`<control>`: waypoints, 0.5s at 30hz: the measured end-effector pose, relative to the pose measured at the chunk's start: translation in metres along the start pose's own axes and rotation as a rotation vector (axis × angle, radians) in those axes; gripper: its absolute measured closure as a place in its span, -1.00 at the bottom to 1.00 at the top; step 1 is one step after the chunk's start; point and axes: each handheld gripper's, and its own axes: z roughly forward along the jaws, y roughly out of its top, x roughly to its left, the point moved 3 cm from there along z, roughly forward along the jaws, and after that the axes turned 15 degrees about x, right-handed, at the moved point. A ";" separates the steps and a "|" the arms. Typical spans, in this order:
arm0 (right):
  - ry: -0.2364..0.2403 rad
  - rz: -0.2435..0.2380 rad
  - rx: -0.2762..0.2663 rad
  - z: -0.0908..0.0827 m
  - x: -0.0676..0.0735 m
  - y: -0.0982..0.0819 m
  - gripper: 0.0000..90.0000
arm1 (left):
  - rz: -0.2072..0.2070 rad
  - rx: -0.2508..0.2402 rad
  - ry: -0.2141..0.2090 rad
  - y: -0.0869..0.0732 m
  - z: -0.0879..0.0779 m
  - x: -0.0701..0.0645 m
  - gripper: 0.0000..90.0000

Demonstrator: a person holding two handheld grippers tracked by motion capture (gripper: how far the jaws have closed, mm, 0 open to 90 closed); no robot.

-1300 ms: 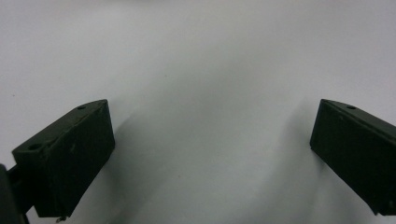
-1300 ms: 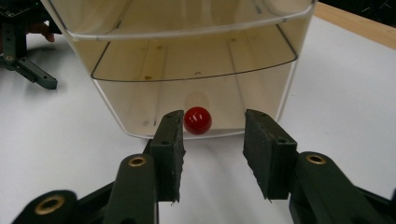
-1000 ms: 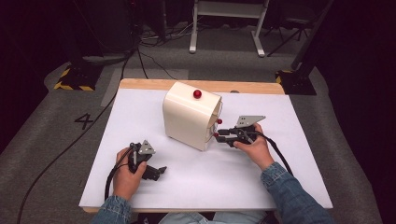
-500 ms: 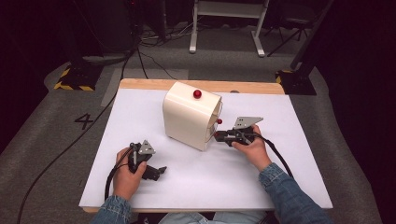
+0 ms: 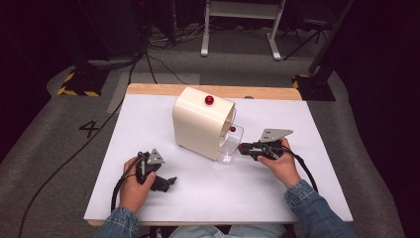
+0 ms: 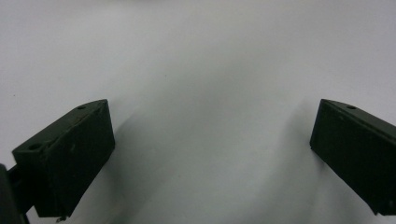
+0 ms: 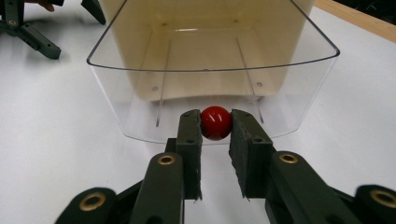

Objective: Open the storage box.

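Observation:
A cream box [image 5: 200,124] with a red ball knob [image 5: 209,99] on top stands mid-table. From its right side a clear plastic drawer [image 5: 229,145] [image 7: 140,102] sticks out, empty inside. My right gripper [image 5: 241,147] [image 7: 215,119] is shut on the drawer's red knob [image 7: 215,122], one pad on each side of it. A second small red knob [image 5: 233,129] shows on the box above the drawer. My left gripper [image 5: 167,182] [image 6: 212,126] rests open on the white table near the front left, with nothing between its pads.
The white table top [image 5: 223,198] has a wooden far edge [image 5: 267,92]. Cables trail from both grippers toward the front. Beyond the table are grey floor, a stand's white legs [image 5: 237,29] and black-and-yellow striped feet [image 5: 74,87].
The right gripper has drawn back to the right with the red knob, and the clear drawer now stands out of the box. The left gripper has stayed put.

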 end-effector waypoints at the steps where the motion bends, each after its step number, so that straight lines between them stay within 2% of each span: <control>1: -0.001 0.004 0.002 -0.003 0.001 -0.002 0.65 | 0.001 0.001 0.001 0.000 0.000 0.000 -1.00; 8: -0.020 0.015 -0.004 -0.023 0.004 -0.017 0.65 | 0.001 0.004 -0.001 0.000 0.000 0.000 -1.00; 15: -0.022 0.029 0.001 -0.033 0.005 -0.030 0.65 | 0.001 0.003 -0.002 0.000 0.000 0.000 -1.00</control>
